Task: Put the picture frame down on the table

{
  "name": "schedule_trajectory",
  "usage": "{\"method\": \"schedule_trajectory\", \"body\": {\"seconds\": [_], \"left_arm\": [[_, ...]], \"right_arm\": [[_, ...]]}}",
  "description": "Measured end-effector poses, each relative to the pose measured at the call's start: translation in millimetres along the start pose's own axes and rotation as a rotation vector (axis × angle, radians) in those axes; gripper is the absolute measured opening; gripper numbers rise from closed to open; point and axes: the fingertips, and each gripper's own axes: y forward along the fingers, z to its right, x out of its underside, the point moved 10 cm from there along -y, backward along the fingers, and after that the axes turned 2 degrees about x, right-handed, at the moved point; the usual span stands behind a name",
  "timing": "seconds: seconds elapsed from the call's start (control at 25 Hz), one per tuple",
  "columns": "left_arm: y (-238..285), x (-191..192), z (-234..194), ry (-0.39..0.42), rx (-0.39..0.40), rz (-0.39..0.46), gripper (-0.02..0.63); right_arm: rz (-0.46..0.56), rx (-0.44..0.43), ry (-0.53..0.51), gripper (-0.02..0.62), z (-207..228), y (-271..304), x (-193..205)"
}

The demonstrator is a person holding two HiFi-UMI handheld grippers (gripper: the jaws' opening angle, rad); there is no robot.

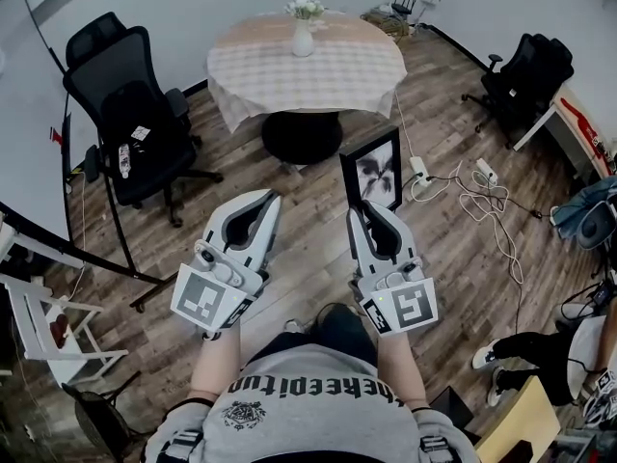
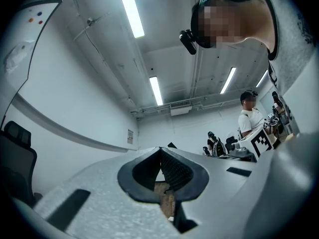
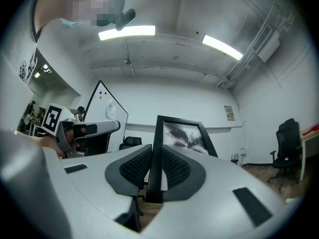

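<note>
Wood-plank floor [image 1: 289, 258] fills the room. At the far side, a round surface [image 1: 357, 75] under a checked cloth carries a white vase [image 1: 303, 37] of flowers. A black office chair [image 1: 130, 114] stands at the left. The right gripper [image 1: 363, 210] holds the picture frame [image 1: 374, 170] upright, well short of the surface, fingers [image 3: 133, 167] clamped on its edge. The left gripper [image 1: 268, 201] is empty, its fingers together.

Floor [image 1: 443, 278] of wood planks, tablecloth [image 1: 337, 75] of woven fabric (checked), picture frame [image 1: 372, 170] smooth-finished.
</note>
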Motion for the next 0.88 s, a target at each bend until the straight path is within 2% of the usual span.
{"method": "schedule_trajectory", "body": {"seconds": [0.2,0.4,0.88], "left_arm": [[8.0,4.9,-10.7,-0.013,0.009,0.008,0.015],[24.4,11.8,-24.8,-0.014,-0.021,0.01,0.015],[98.0,41.8,-55.8,0.028,-0.115,0.008,0.015]], "right_arm": [[0.0,0.016,0.001,0.067,6.3,10.7,1.5],[-0.004,0.001,0.003,0.067,24.0,30.3,5.4],[0.0,-0.043,0.005,0.067,108.2,85.8,19.4]]}}
